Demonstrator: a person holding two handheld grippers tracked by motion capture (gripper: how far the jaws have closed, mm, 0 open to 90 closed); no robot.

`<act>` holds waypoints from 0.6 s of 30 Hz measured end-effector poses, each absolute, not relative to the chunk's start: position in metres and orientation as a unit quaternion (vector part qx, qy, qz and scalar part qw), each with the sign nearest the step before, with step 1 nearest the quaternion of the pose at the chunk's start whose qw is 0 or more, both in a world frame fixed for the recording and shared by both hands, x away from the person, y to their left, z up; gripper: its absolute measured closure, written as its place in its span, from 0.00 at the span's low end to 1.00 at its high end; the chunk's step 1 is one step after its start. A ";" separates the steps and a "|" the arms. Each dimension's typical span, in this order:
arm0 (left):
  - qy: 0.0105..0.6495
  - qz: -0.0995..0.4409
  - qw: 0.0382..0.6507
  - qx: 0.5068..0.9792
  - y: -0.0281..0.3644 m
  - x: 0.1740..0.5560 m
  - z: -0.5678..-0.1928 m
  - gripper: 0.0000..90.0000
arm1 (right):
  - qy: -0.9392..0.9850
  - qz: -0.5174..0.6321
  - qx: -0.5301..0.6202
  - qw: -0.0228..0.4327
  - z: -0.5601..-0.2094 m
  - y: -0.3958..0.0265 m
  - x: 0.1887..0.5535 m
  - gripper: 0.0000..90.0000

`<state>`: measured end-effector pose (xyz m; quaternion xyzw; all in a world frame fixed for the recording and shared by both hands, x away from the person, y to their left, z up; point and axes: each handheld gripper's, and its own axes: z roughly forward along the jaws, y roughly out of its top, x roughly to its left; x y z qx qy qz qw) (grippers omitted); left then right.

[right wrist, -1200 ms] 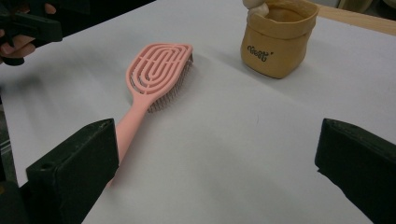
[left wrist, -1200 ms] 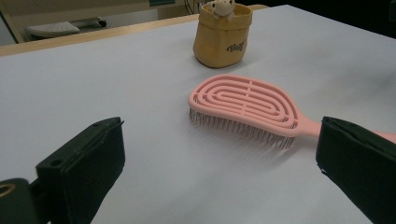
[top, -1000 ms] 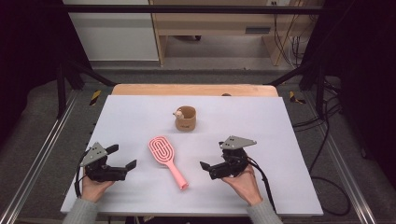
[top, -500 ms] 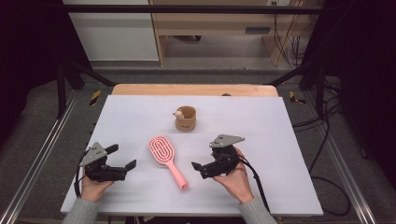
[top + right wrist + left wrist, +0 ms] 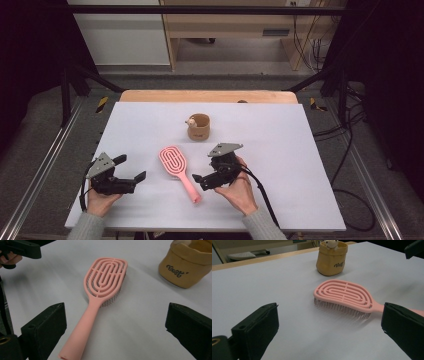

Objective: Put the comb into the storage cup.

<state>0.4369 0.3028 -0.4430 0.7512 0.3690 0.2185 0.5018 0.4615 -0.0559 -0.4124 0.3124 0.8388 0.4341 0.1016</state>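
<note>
Nothing grasped yet: pink slotted plastic hairbrush (image 5: 178,171) lying free on bench (image 5: 300,150); right gripper (image 5: 200,179) wide at its three o'clock, left gripper (image 5: 131,168) wide at nine.

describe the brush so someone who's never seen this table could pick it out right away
On the white table, look near the front edge, between the left gripper and the right gripper. The brush lies flat there, bristles down, its handle towards the person and beside the right gripper. It is pink with an open looped back, unlike the tan pouch standing farther back.
</note>
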 end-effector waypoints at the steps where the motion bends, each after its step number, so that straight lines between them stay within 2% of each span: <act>1: 0.369 0.218 0.502 0.751 0.303 0.437 -0.443 0.01 | 0.841 0.432 0.311 0.100 -0.413 -0.053 0.462 0.05; 18: 0.368 0.220 0.501 0.751 0.303 0.437 -0.443 0.01 | 0.861 0.390 0.316 0.080 -0.430 -0.013 0.468 0.06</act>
